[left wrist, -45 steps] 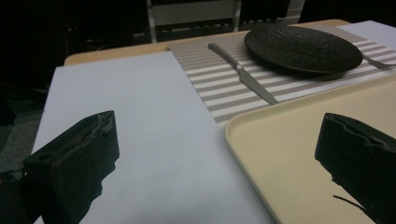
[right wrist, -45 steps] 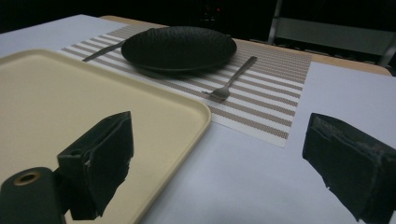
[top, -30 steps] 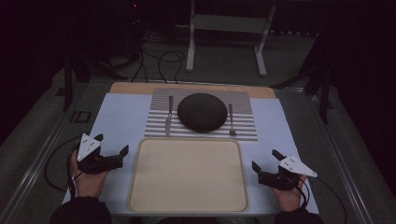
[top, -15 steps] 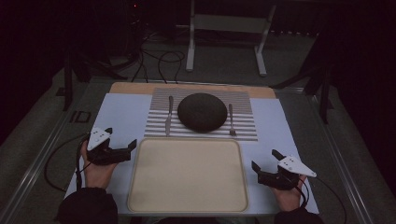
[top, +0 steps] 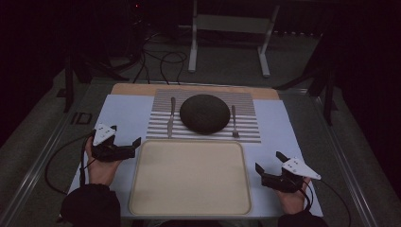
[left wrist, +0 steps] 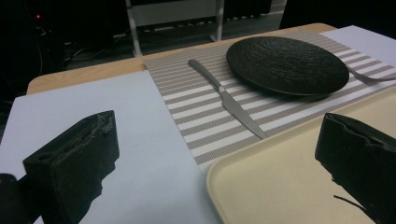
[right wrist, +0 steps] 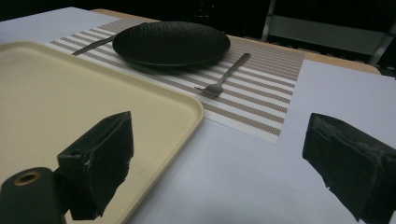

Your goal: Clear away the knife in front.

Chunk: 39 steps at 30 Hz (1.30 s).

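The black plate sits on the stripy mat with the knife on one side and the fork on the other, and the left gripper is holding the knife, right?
Not quite. The left gripper holds nothing: its jaws stand open and empty beside the tray. The high view shows the knife lying on the stripy mat next to the black plate, with the fork on the other side.

My jaws: two black blocks rising at lower left and lower right, spread wide, nothing between them.
Left gripper (left wrist: 219, 163): mine, over the near left corner of the tray.
Tray (left wrist: 280, 172): cream, bare, under my right jaw.
White sheet (left wrist: 116, 121): under my left jaw.
Striped placemat (left wrist: 205, 100): beyond the tray.
Knife (left wrist: 226, 98): lying on the placemat, left of the plate.
Plate (left wrist: 287, 65): black, textured, on the placemat.
Fork (left wrist: 371, 77): just right of the plate.
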Each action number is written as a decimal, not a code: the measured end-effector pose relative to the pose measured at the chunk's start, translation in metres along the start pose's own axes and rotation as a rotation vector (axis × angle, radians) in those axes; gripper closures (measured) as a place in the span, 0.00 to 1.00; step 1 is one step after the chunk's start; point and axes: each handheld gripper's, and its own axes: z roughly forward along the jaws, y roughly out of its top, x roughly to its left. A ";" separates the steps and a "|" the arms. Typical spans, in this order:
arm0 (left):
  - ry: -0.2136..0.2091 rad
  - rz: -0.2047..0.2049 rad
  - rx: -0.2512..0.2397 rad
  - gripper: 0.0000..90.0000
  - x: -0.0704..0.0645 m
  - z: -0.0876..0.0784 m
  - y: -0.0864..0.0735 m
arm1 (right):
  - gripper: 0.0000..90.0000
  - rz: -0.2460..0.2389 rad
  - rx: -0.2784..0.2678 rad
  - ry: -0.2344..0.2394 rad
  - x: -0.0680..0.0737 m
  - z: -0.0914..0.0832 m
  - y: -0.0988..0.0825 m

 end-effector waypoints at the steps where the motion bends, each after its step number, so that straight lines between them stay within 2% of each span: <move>1: -0.004 -0.007 0.002 0.01 0.001 0.002 0.001 | 0.10 0.001 -0.001 0.001 0.000 0.000 0.000; 9: -0.008 -0.018 0.011 0.01 0.001 0.010 0.006 | 0.10 -0.002 0.002 0.000 0.000 0.000 0.000; 39: 0.051 0.014 0.065 0.01 0.000 0.047 0.028 | 0.10 0.000 0.008 -0.001 -0.001 0.001 -0.001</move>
